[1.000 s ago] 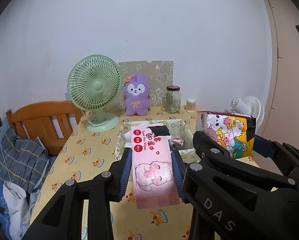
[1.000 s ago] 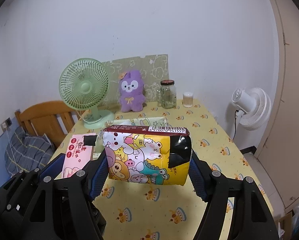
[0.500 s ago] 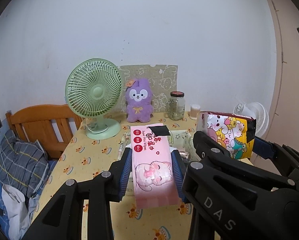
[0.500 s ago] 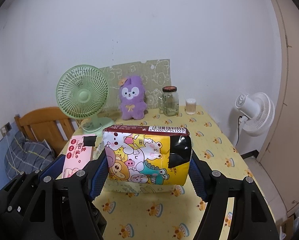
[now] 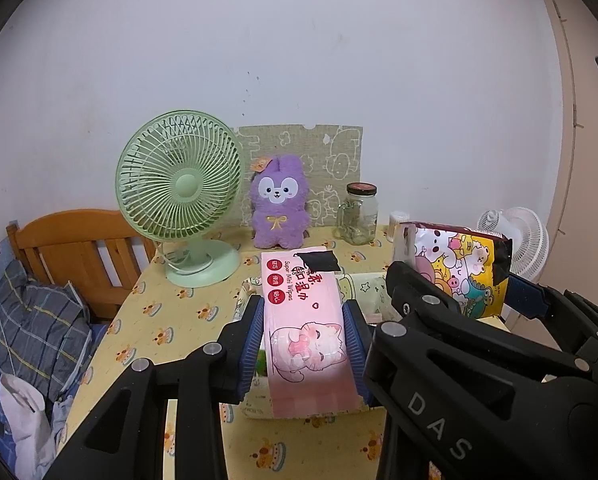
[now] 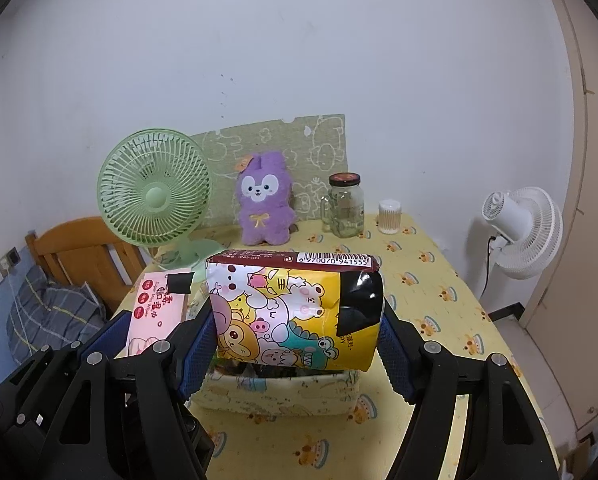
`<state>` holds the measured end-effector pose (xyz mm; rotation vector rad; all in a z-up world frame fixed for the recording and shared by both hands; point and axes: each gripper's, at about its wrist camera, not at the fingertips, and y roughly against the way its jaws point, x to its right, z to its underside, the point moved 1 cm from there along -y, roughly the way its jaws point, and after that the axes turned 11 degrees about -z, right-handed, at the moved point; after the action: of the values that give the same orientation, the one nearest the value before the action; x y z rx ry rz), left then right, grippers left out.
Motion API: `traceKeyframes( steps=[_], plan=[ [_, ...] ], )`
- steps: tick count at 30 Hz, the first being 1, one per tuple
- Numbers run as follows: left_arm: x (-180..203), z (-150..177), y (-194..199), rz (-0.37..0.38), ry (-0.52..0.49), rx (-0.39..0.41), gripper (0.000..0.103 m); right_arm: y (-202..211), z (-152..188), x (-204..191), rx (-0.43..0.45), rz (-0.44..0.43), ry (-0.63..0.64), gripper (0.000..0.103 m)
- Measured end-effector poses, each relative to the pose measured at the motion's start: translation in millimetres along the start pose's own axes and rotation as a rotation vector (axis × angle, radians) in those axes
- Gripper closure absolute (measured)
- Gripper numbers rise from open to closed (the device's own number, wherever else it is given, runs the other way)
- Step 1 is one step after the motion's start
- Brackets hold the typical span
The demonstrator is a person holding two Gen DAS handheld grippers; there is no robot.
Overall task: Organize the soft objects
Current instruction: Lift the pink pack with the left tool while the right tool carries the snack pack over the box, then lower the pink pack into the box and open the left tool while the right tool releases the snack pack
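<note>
Left gripper (image 5: 305, 334), lower centre of the left wrist view: blue pads clamped on the long sides of a pink wet-wipes pack (image 5: 307, 320), cat print facing up, black tape patch at its far end. Pack is held above a fabric storage box (image 5: 363, 288) with a cartoon print, which sits on the yellow tablecloth (image 5: 171, 320).

Right gripper (image 6: 295, 344), lower centre of the right wrist view: pads pressed against both ends of a yellow cartoon-print snack bag (image 6: 295, 312), barcode strip on top, black tape on its right part. Bag hangs over the same box, near wall visible just below it. The pink pack shows at middle left of this view, beside the bag.

Back of the table, left to right: green desk fan (image 6: 155, 200), purple plush bunny (image 6: 263, 204) leaning on a patterned board, glass jar (image 6: 345, 206), small cotton-swab tub (image 6: 389, 216). White fan (image 6: 523, 232) at right edge, off the table. Wooden headboard (image 5: 79, 248) and plaid bedding at left.
</note>
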<state>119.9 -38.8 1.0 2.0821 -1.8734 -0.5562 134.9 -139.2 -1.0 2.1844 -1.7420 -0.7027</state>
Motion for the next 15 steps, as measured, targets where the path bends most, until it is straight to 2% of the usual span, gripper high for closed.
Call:
traceKeyframes(
  steps=[15],
  plan=[
    [4, -12, -50, 0.0, 0.017, -0.023, 0.063, -53, -15, 12, -0.015, -0.008, 0.003, 0.028]
  ],
)
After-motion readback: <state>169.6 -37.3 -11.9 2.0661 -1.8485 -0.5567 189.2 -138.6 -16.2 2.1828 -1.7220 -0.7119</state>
